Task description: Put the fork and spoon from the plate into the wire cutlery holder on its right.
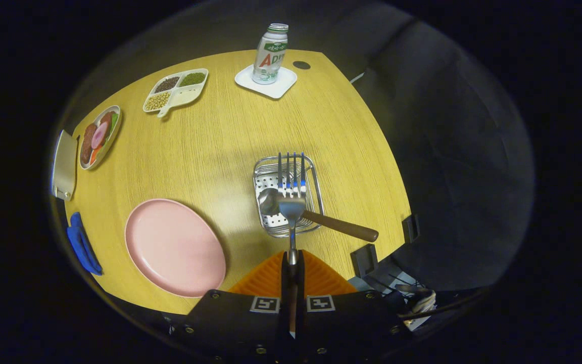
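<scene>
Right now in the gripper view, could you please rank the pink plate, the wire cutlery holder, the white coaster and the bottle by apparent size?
1. pink plate, clearly largest.
2. wire cutlery holder.
3. white coaster and bottle: similar, and farther away, so unranked.
The gripper is shut on the fork above the holder.

Yellow wood-grain table (230, 146), brightly lit from above; dark booth wall (447, 141) beyond.

We look from the hand-held gripper (291, 263) — high, steeply down and forward over the yellow wood-grain table (230, 136).
</scene>
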{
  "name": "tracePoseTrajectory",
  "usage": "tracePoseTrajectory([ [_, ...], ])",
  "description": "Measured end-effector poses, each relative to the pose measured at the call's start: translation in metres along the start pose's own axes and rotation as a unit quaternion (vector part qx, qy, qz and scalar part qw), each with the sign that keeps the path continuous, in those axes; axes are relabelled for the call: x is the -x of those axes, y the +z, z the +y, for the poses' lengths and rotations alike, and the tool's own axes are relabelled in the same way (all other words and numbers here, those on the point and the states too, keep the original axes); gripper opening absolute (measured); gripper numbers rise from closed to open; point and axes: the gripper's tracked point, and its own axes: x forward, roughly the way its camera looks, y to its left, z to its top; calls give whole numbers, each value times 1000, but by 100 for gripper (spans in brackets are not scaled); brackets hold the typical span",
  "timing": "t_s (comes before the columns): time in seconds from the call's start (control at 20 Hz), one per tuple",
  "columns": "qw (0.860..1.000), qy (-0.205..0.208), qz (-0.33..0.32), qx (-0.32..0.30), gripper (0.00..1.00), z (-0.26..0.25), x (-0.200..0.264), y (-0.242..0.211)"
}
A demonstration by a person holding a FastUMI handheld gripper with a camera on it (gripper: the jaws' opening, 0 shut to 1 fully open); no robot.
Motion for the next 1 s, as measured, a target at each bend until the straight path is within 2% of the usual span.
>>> tracePoseTrajectory([
  [0.45,998,26,50,9,5,-2,-30,-6],
  [0.65,997,54,62,4,5,5,-35,-7],
  [1.0,995,61,82,5,6,5,-34,-7],
])
